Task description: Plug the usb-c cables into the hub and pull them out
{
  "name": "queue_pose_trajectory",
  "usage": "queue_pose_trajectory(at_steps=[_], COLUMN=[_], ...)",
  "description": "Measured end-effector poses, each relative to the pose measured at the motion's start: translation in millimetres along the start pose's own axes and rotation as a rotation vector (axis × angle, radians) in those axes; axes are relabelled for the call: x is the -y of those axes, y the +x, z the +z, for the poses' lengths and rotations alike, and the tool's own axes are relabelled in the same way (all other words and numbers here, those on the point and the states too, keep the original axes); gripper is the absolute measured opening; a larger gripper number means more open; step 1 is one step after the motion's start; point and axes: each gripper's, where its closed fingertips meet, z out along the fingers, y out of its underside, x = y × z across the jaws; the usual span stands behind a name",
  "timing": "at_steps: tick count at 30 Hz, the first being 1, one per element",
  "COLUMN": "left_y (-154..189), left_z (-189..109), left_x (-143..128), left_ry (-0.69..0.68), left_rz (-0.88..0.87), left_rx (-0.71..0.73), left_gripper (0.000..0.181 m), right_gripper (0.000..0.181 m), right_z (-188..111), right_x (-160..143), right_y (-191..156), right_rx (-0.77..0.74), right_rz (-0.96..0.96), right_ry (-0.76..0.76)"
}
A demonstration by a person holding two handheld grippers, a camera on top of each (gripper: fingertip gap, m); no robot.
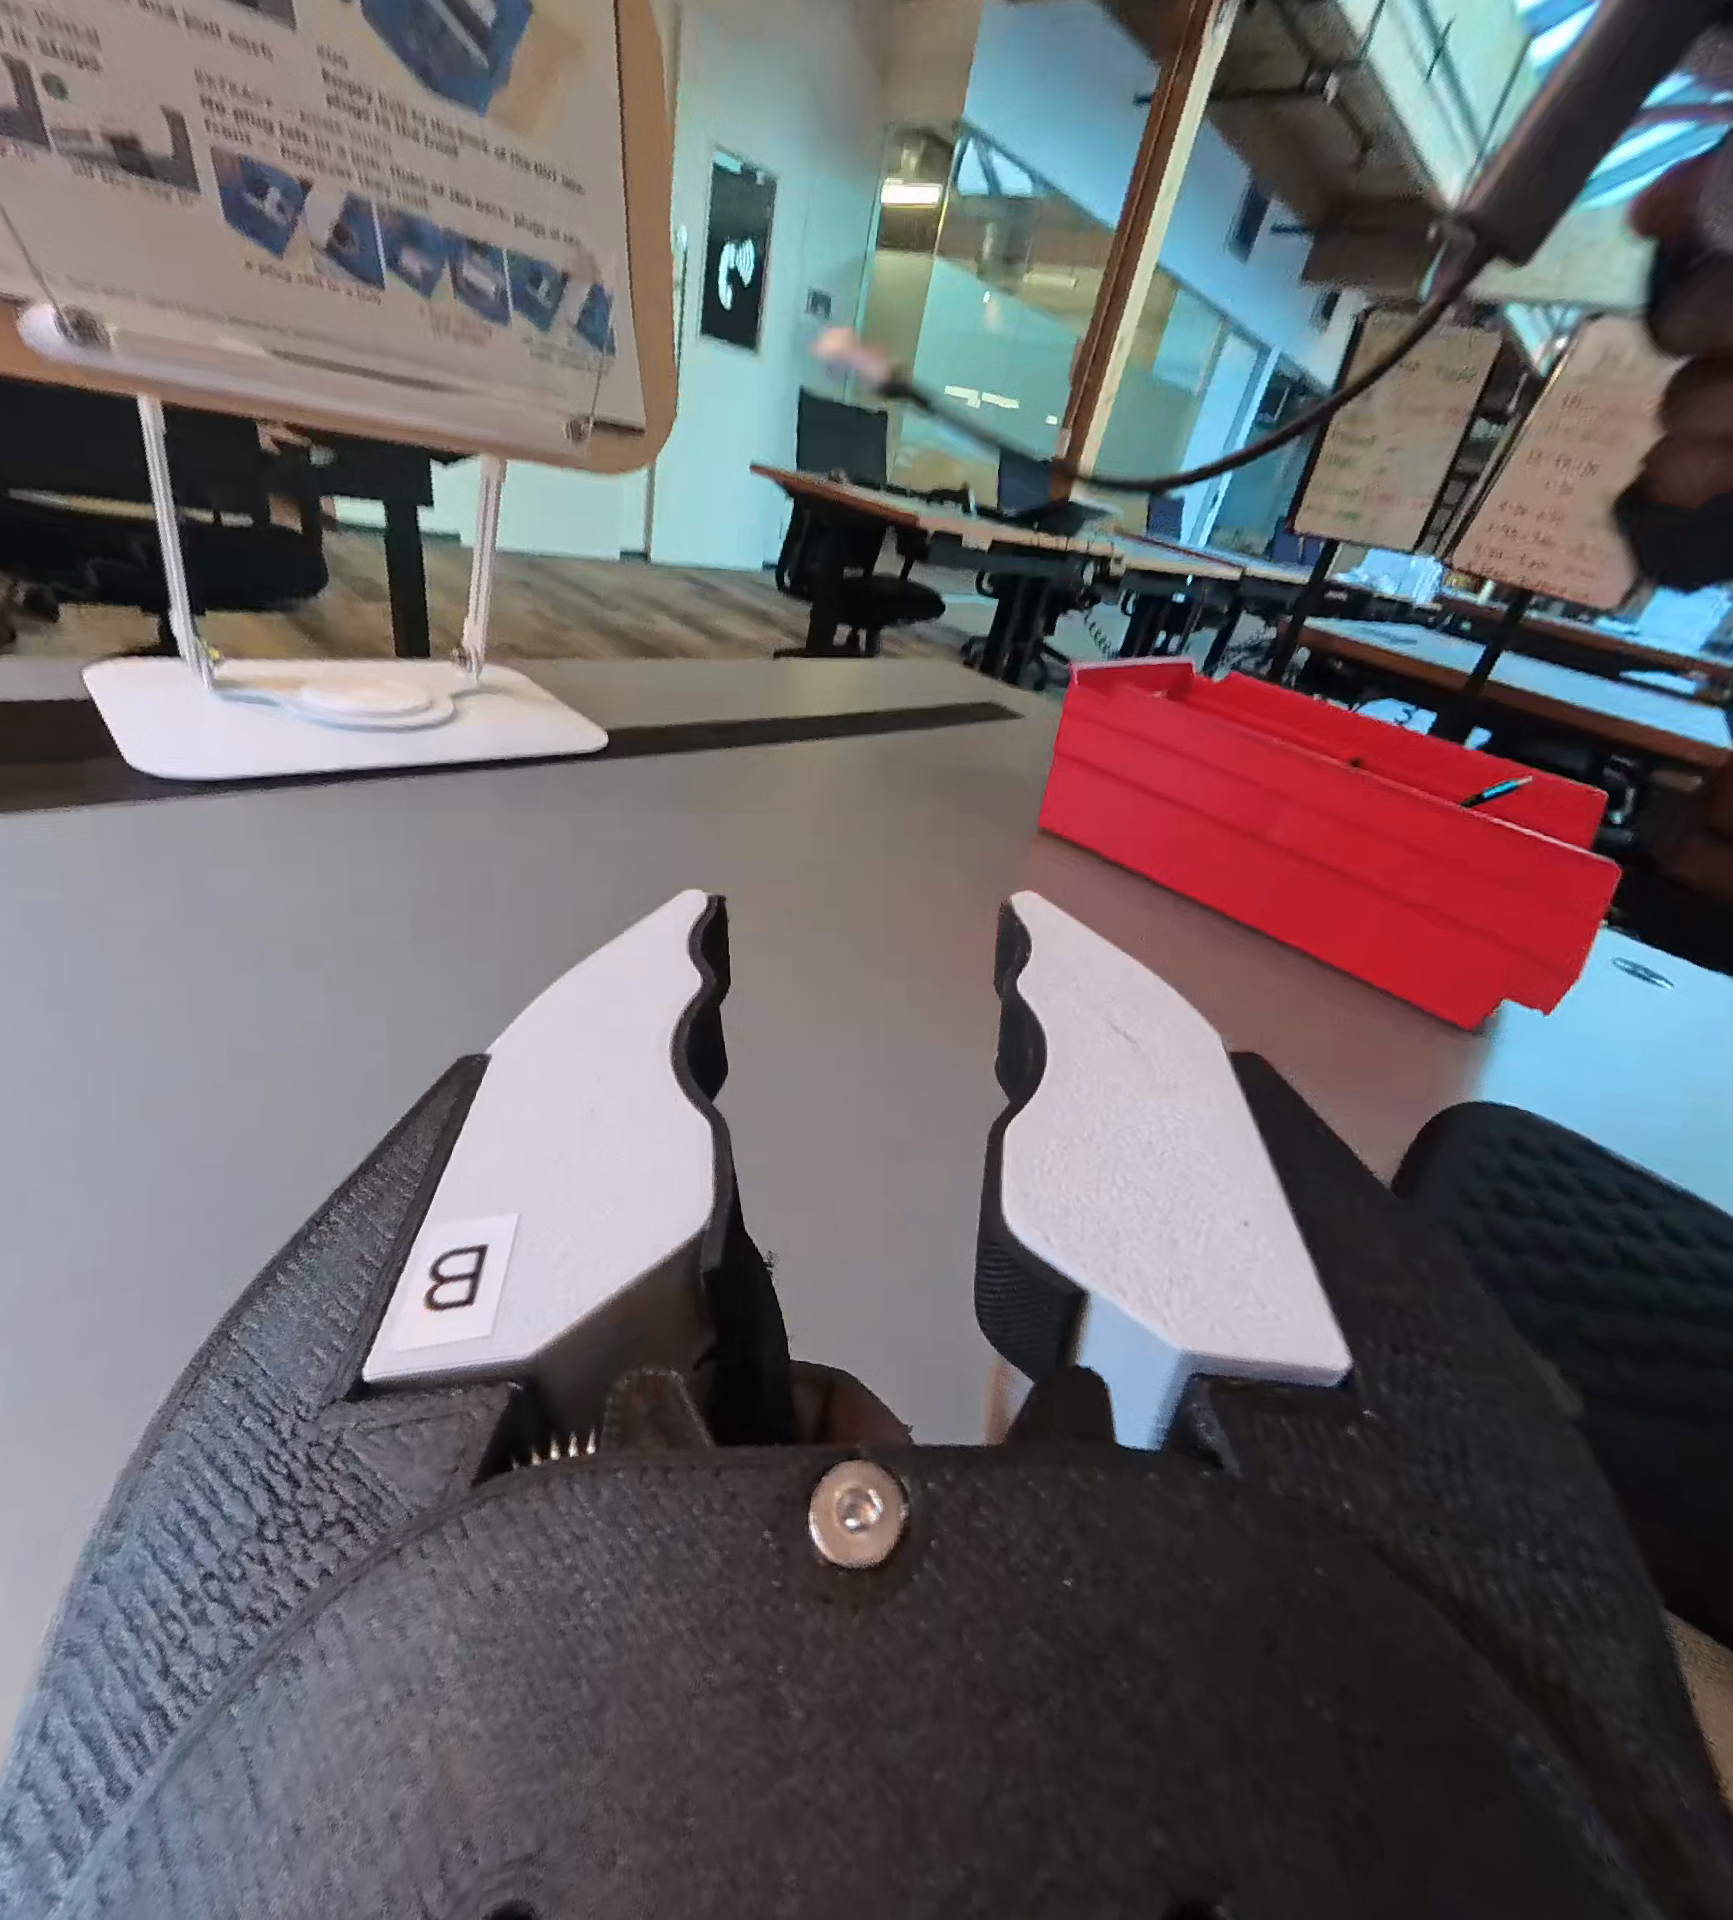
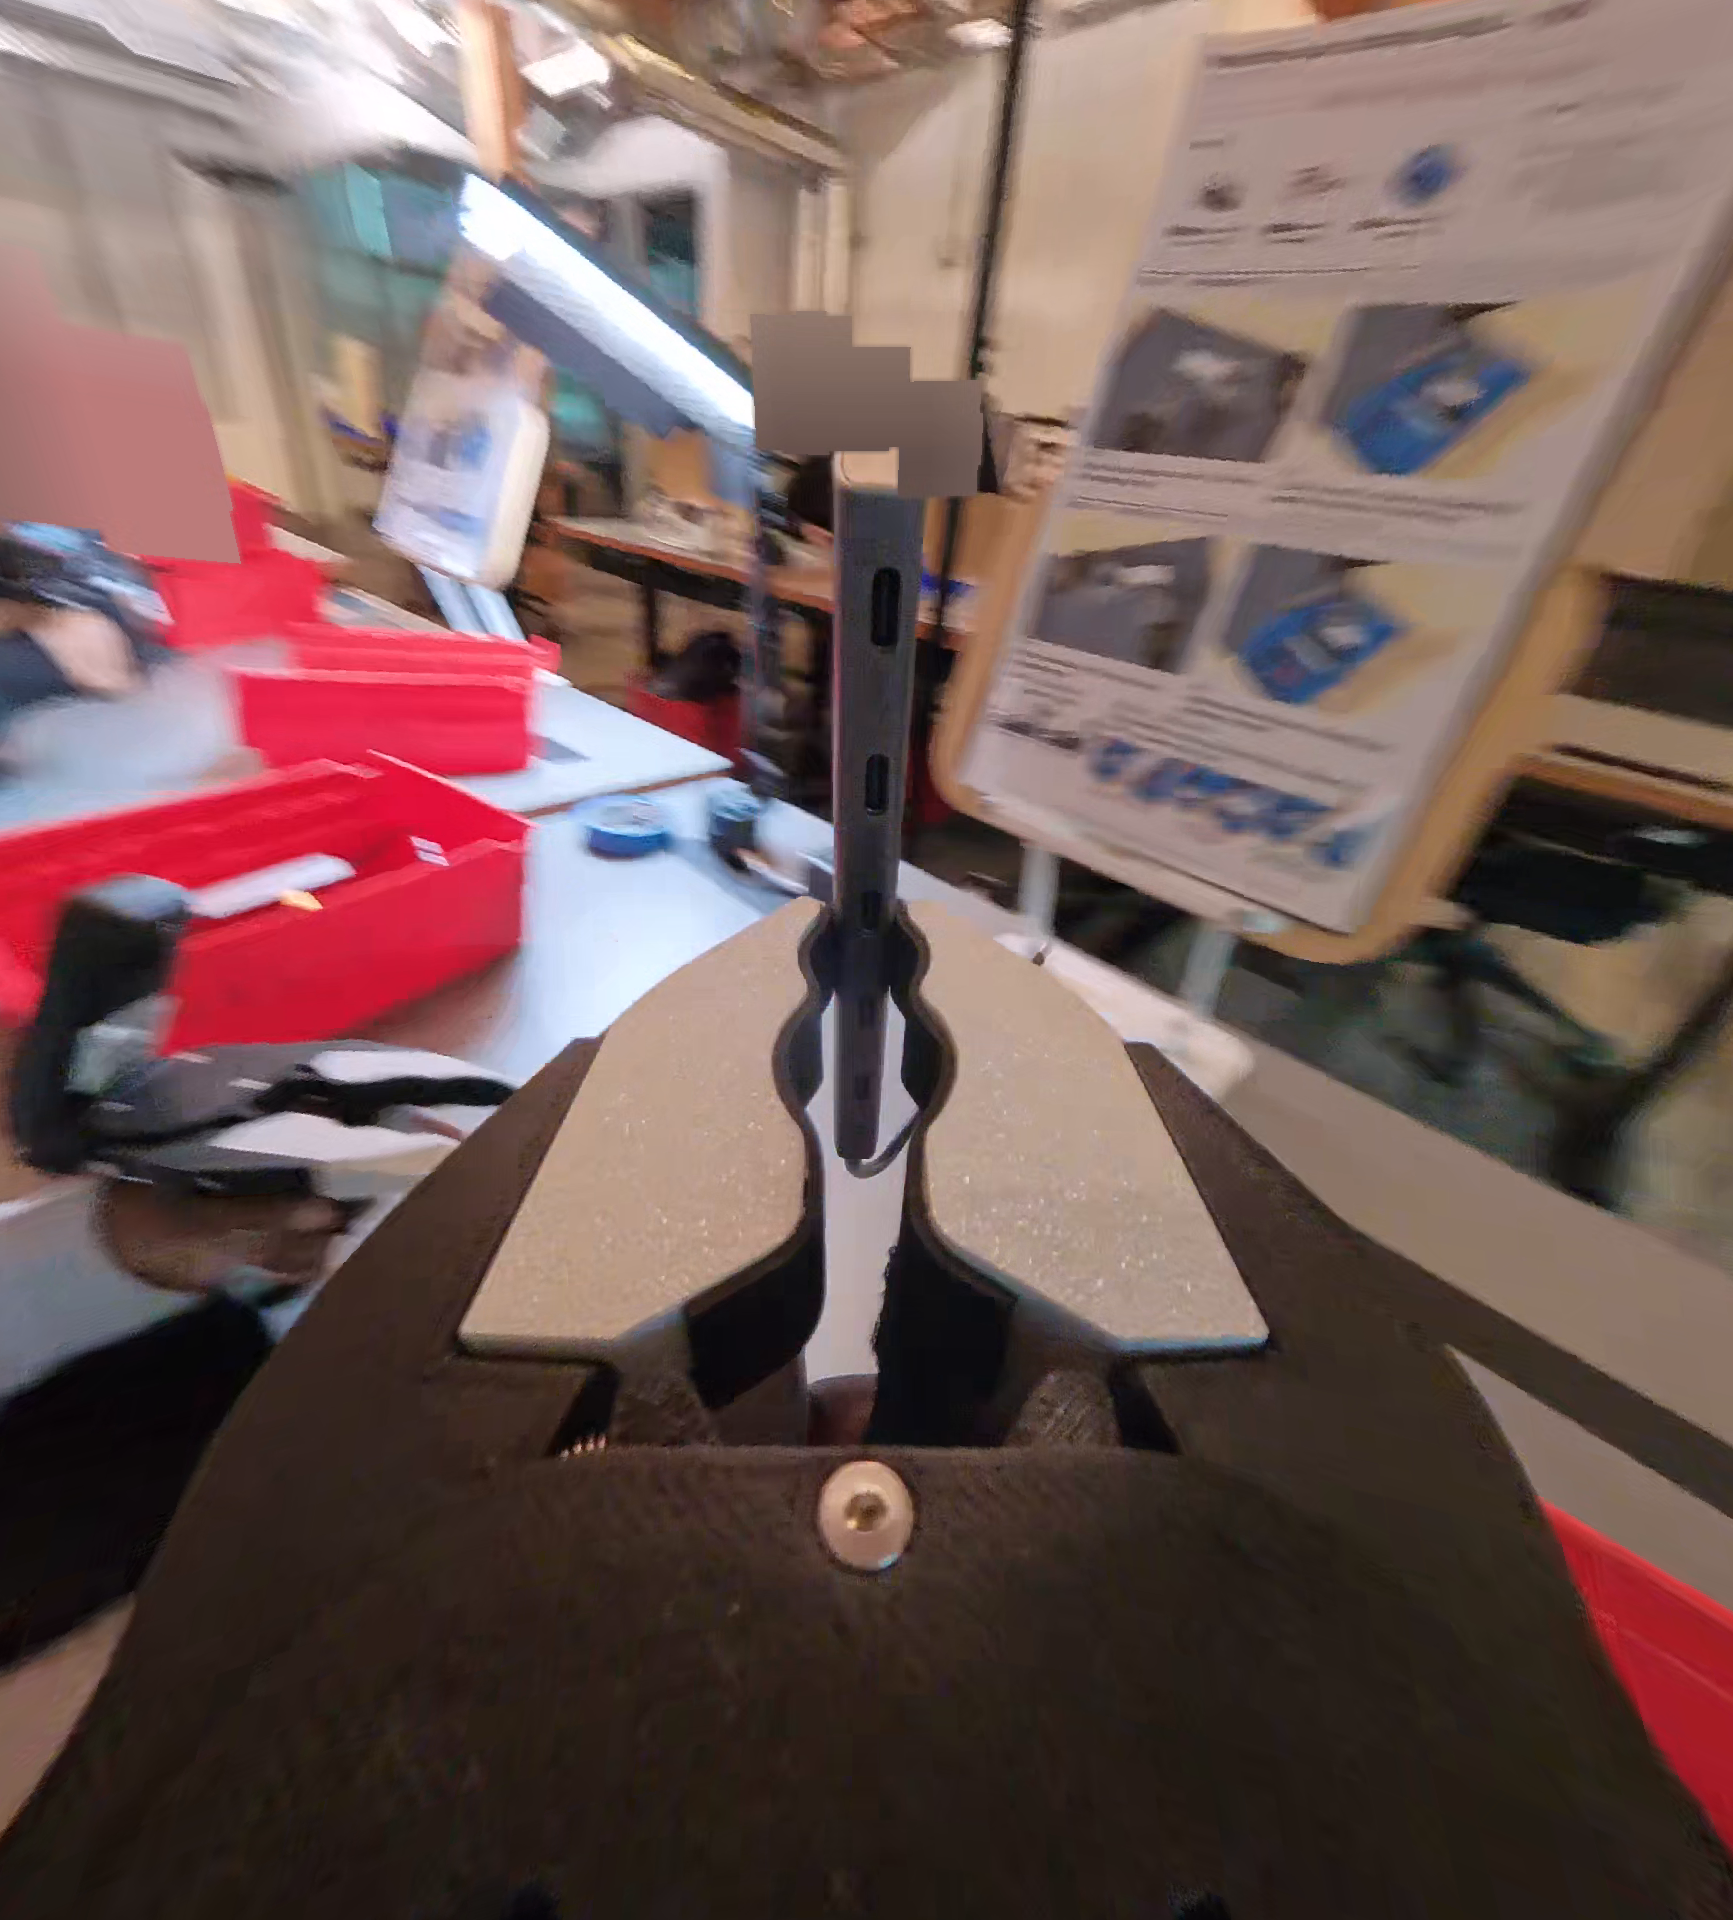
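**Hub held up, no cable yet plugged in**

The hub [image 2: 874, 727], a slim grey bar, is gripped edge-on at its lower end by the right tool [image 2: 867, 914], whose jaws are clenched on it. It is held upright above the desk [image 2: 613, 914], with its narrow side turned to the camera. Several slot-shaped ports are seen along that side, and all that show are empty. A thin dark lead [image 2: 888, 1158] curls out at the hub's bottom end, between the jaws. From the left wrist view, the hub [image 1: 1558, 156] is seen high at the upper right, blurred, with a dark cable [image 1: 1257, 457] drooping from it.

The left tool [image 1: 862, 935] is released: its jaws stand apart with nothing between them, low over the bare grey desk [image 1: 426, 935].

By this evidence the task is judged to be at an early stage. The hub has been picked up, but no usb-c plug is held or inserted; fetching a cable, plugging and pulling out are all left to be done.

A red tray [image 1: 1340, 852] stands on the desk to the right of the left tool; a thin dark tip [image 1: 1496, 792], possibly a cable end, pokes above its rim. In the right wrist view, a red tray [image 2: 322, 914] holds a pale flat item that cannot be identified; more red trays [image 2: 394, 707] lie behind it.
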Motion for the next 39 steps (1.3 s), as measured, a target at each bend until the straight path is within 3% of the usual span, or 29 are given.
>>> queue_pose_trajectory(at_steps=[6, 12, 17, 22, 26, 29, 34, 36, 38, 39], left_y=[3.2, 1.7, 1.0, -0.4, -1.0, -2.5, -6.8, -9.1, -11.3, -12.6], left_z=[4.3, 5.2, 5.2, 5.0, 5.8, 6.3, 6.4, 6.2, 6.1, 6.0], left_x=[-9.0, -11.7, -11.5, -12.5, -14.9, -17.1, -18.8, -19.2, -19.6, -19.9], left_ry=[-0.053, -0.065, -0.062, -0.069, -0.083, -0.097, -0.106, -0.109, -0.11, -0.111], left_rz=[-0.014, 0.009, -0.005, -0.01, -0.018, -0.022, -0.045, -0.053, -0.063, -0.069], left_rx=[-0.018, -0.002, -0.007, -0.001, -0.002, 0.007, 0.025, 0.036, 0.046, 0.052], left_gripper=[0.05, 0.05, 0.05, 0.05, 0.05, 0.05, 0.05, 0.05, 0.05, 0.05], right_gripper=[0.01, 0.01, 0.01, 0.01, 0.01, 0.015, 0.045, 0.076, 0.118, 0.129], right_z=[-77.5, -115.9, -122.3, -114.9, -110.0, -106.2, -101.7, -97.1, -80.8, -64.7], right_x=[-17.3, -77.2, -149.0, -212.0, -242.8, -247.8, -240.2, -228.0, -204.5, -185.6], right_y=[106.2, 184.1, 226.7, 238.4, 232.4, 229.9, 227.7, 226.4, 211.8, 193.0], right_rx=[-0.483, -0.728, -0.734, -0.61, -0.528, -0.524, -0.576, -0.632, -0.651, -0.601], right_rz=[-0.251, -0.408, -0.434, -0.24, -0.062, 0.034, 0.107, 0.154, 0.33, 0.454], right_ry=[-0.272, -0.531, -0.776, -0.916, -0.961, -0.929, -0.879, -0.817, -0.667, -0.554])
